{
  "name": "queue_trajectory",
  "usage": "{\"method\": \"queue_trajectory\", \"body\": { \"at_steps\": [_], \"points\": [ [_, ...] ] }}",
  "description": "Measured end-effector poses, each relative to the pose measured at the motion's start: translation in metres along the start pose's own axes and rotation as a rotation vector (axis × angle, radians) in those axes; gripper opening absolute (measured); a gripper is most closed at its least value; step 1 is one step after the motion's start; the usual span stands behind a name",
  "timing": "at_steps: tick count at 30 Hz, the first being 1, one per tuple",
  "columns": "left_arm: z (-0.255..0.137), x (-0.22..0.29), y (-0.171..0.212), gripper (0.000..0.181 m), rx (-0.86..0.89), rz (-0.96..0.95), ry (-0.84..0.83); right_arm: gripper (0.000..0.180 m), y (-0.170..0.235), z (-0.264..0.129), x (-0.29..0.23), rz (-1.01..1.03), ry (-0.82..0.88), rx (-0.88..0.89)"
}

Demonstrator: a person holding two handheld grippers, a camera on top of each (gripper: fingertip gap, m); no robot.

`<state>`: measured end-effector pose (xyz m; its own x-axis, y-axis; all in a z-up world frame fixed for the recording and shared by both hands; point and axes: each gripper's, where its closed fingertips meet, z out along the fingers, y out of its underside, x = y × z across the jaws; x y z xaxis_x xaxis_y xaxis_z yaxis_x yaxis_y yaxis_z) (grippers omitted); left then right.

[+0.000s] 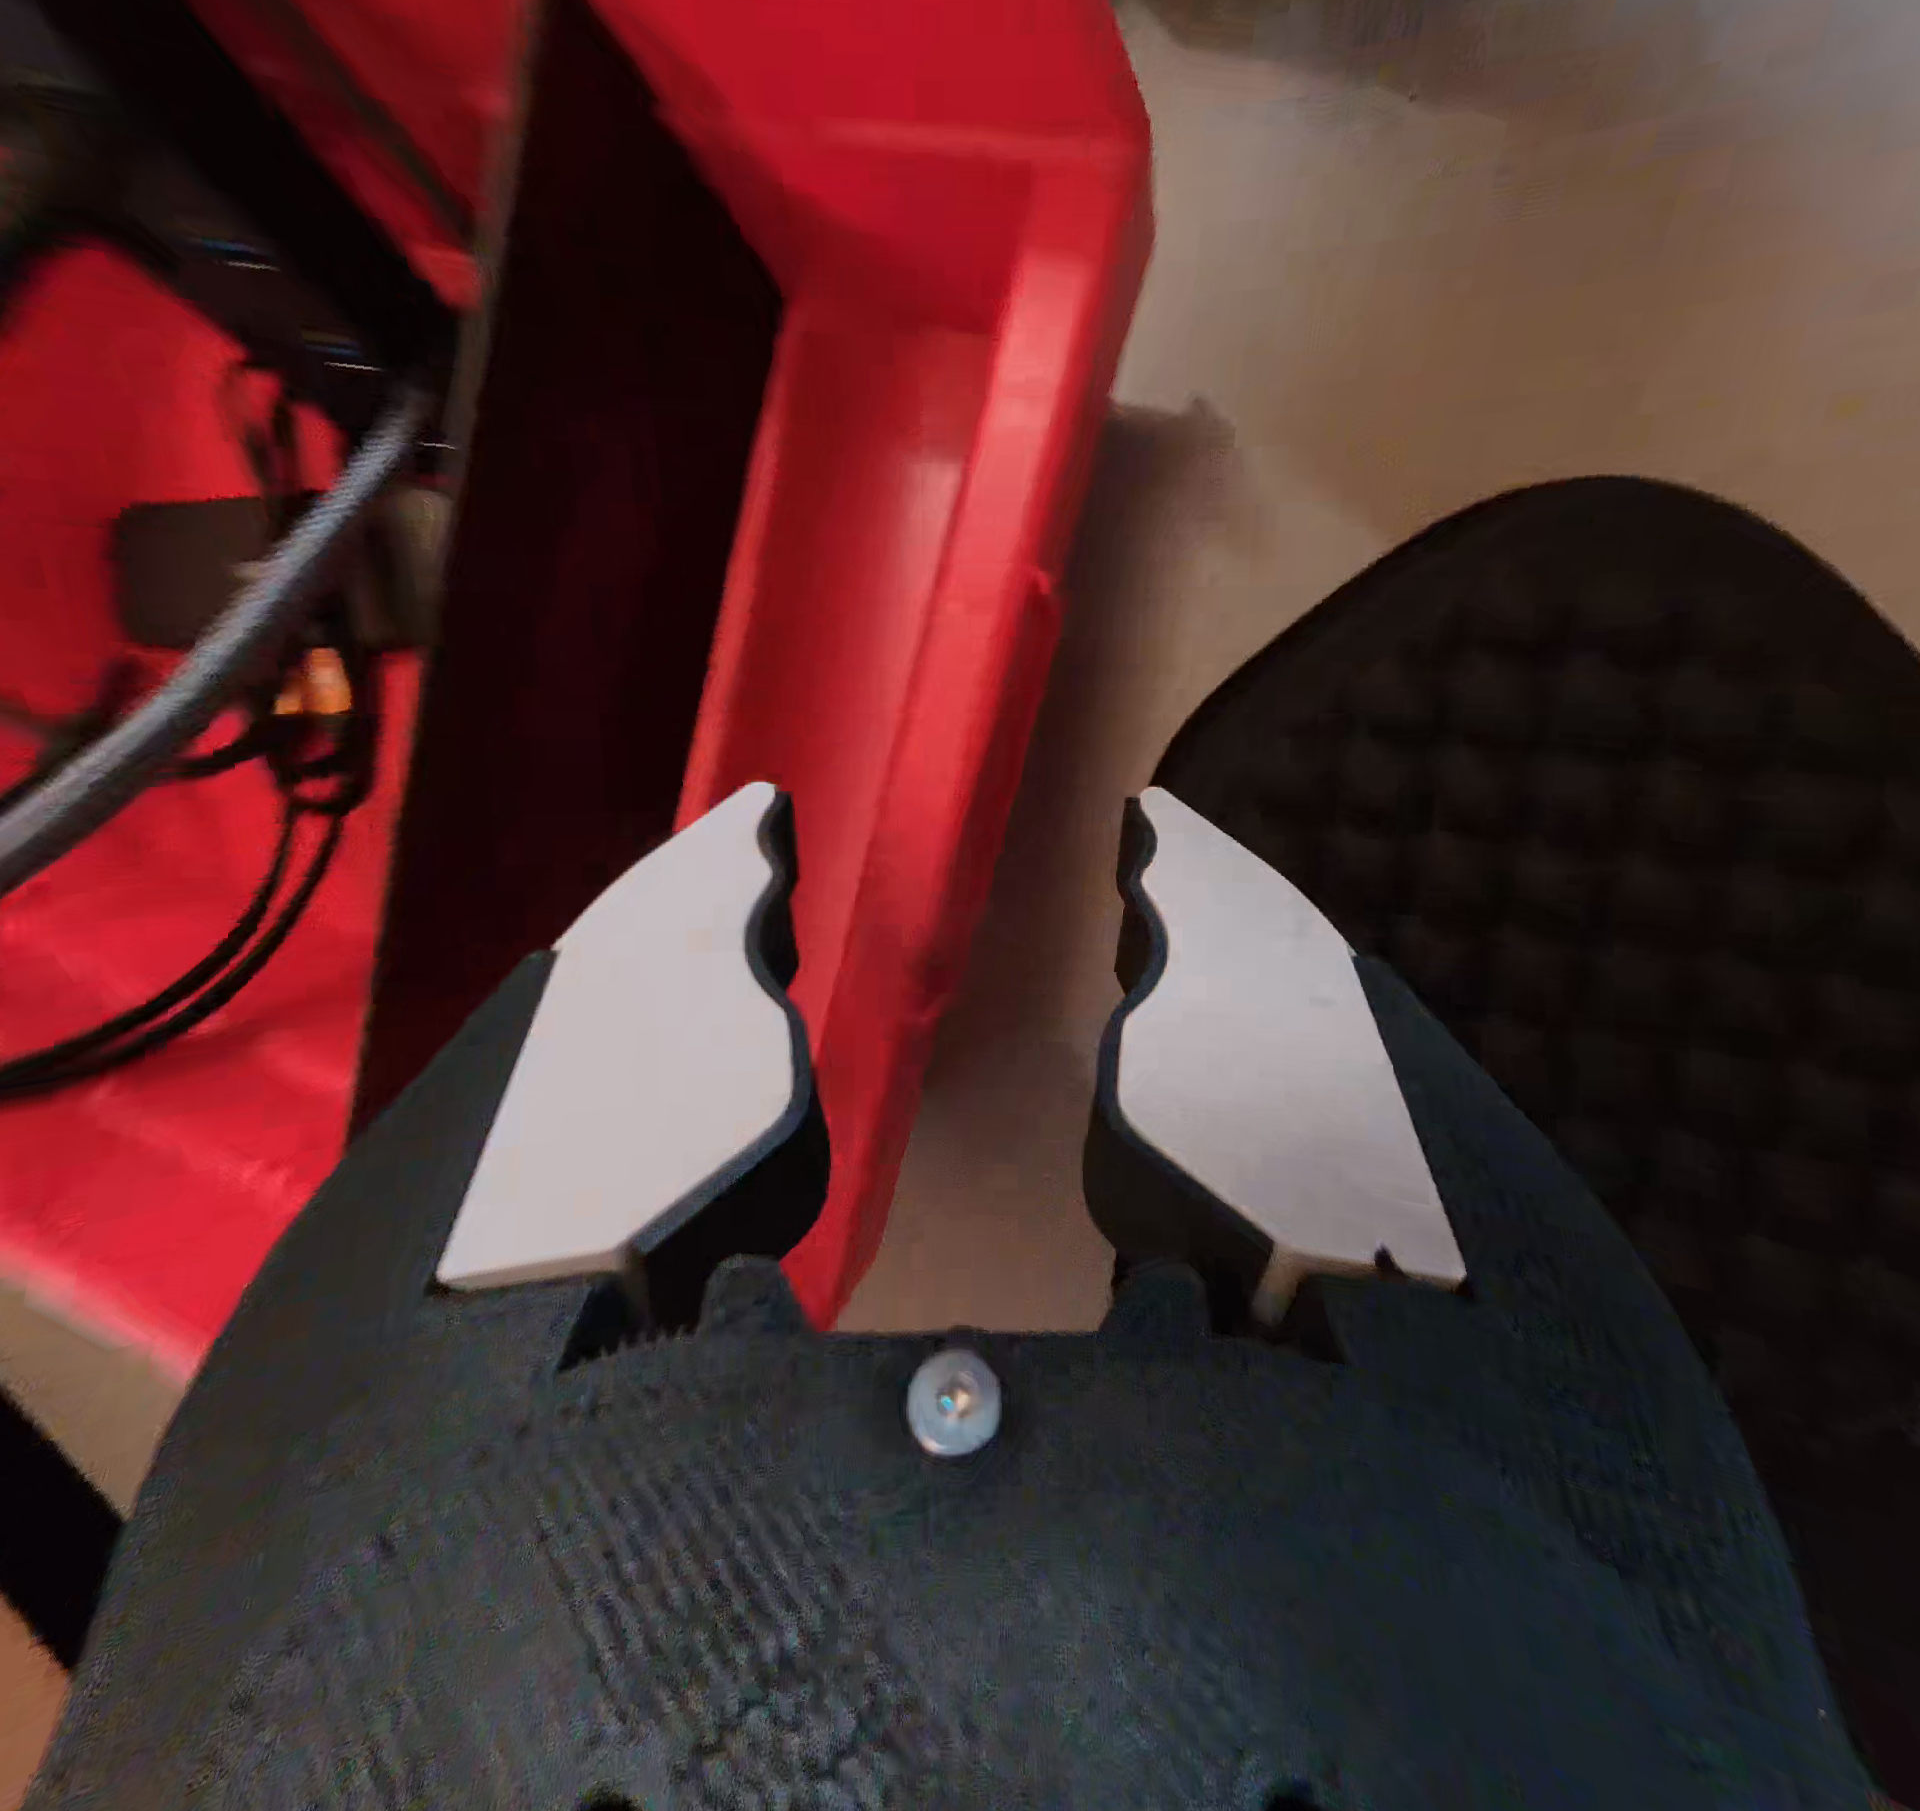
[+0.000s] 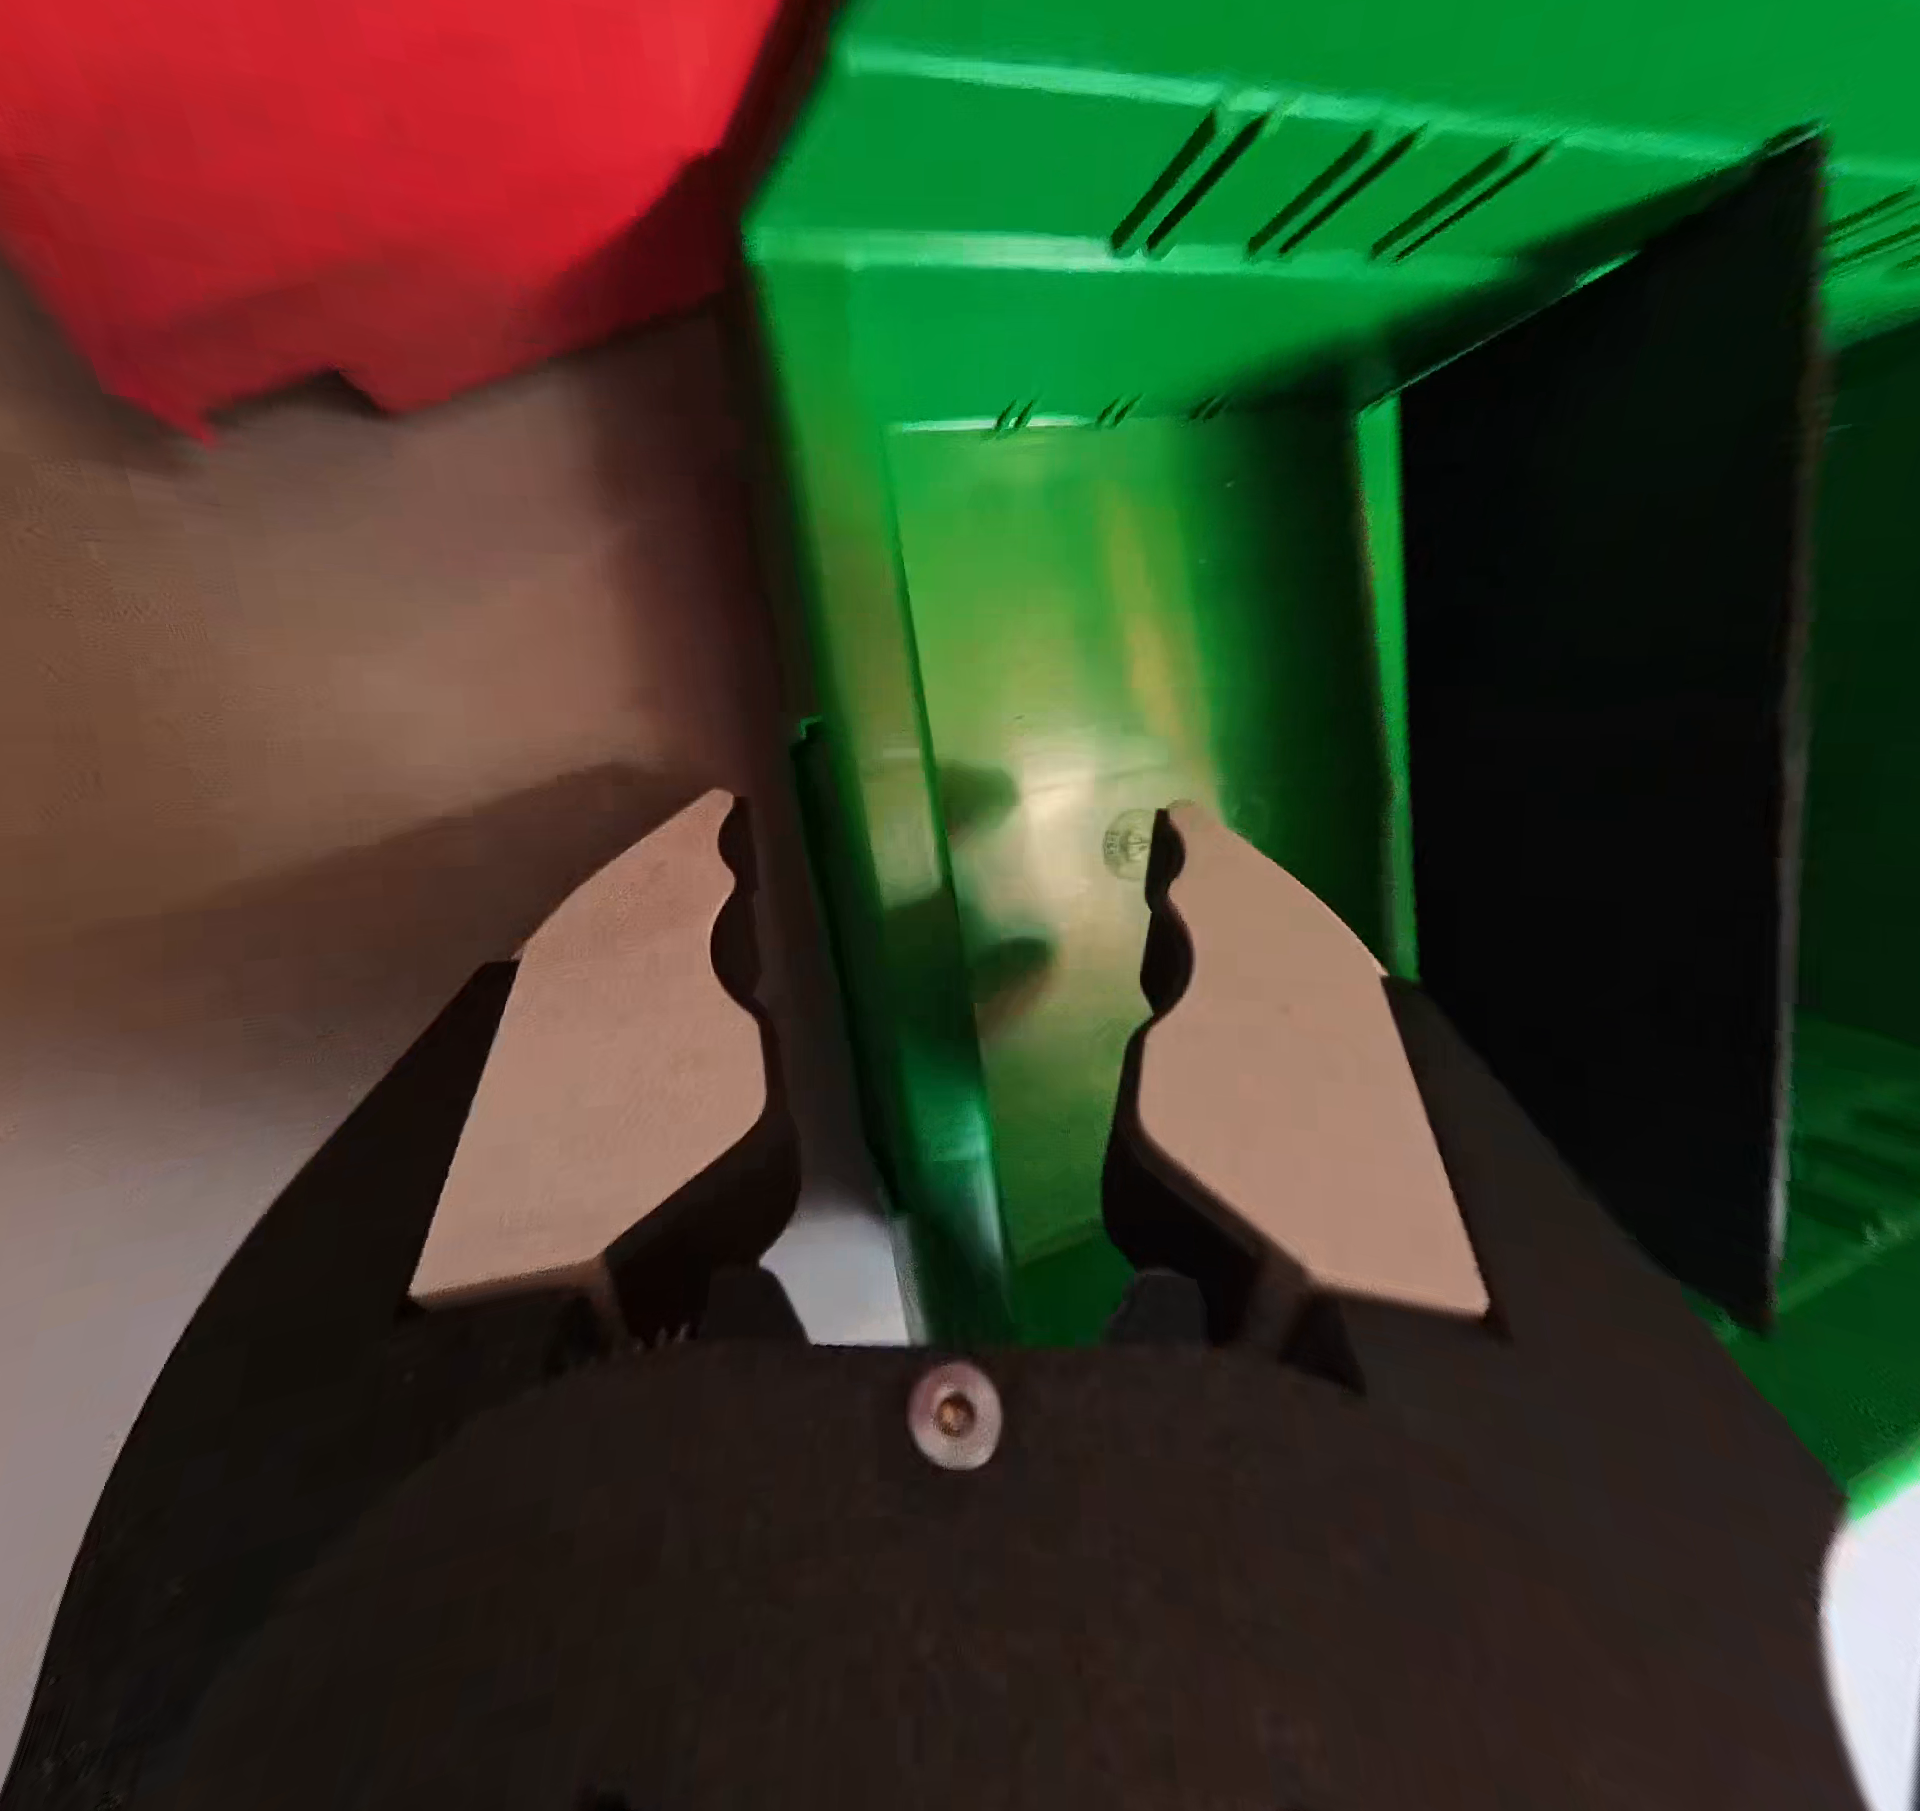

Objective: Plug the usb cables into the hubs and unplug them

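Note:
In the left wrist view a red bin [image 1: 914, 327] holds a tangle of black cables [image 1: 239, 639] and a dark hub-like block [image 1: 177, 572] in its left compartment, all blurred. A dark divider [image 1: 582, 535] separates that from an empty slot. My left gripper [image 1: 956, 816] is open and empty, above the bin's right wall. In the right wrist view my right gripper [image 2: 945, 826] is open and empty, over the left wall of a green bin [image 2: 1101, 327]. No cable or hub shows in the green bin's visible slot.
A black textured pad [image 1: 1621, 826] lies on the tan table [image 1: 1455, 255] right of the red bin. The green bin has a dark divider [image 2: 1600, 701]. The red bin [image 2: 395, 120] sits to its upper left, with table [image 2: 364, 670] between them.

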<state>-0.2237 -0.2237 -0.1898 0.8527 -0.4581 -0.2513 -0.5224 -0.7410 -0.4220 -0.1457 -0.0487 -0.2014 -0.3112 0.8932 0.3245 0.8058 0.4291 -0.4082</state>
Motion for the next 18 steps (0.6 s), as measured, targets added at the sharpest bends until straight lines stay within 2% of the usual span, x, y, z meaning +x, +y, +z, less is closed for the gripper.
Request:
{"method": "queue_trajectory", "body": {
  "at_steps": [1, 4, 6, 11, 18],
  "points": [
    [0.011, 0.001, 0.002, 0.058, -0.045, 0.014, 0.028, 0.071, 0.004, 0.006, -0.002, -0.009, -0.021, -0.055],
    [0.033, 0.002, 0.006, 0.040, -0.134, 0.058, 0.100, 0.053, 0.009, 0.009, -0.001, -0.029, 0.018, -0.108],
    [0.036, 0.005, 0.002, 0.027, -0.132, 0.057, 0.156, 0.033, 0.013, 0.008, -0.011, 0.015, -0.036, -0.091],
    [0.038, 0.000, 0.000, 0.027, -0.127, 0.090, 0.144, 0.033, 0.035, -0.007, -0.018, 0.028, -0.021, -0.058],
    [0.038, -0.001, -0.001, 0.027, -0.099, 0.109, 0.125, 0.033, 0.104, -0.044, -0.029, 0.065, 0.023, -0.065]
  ]
}}
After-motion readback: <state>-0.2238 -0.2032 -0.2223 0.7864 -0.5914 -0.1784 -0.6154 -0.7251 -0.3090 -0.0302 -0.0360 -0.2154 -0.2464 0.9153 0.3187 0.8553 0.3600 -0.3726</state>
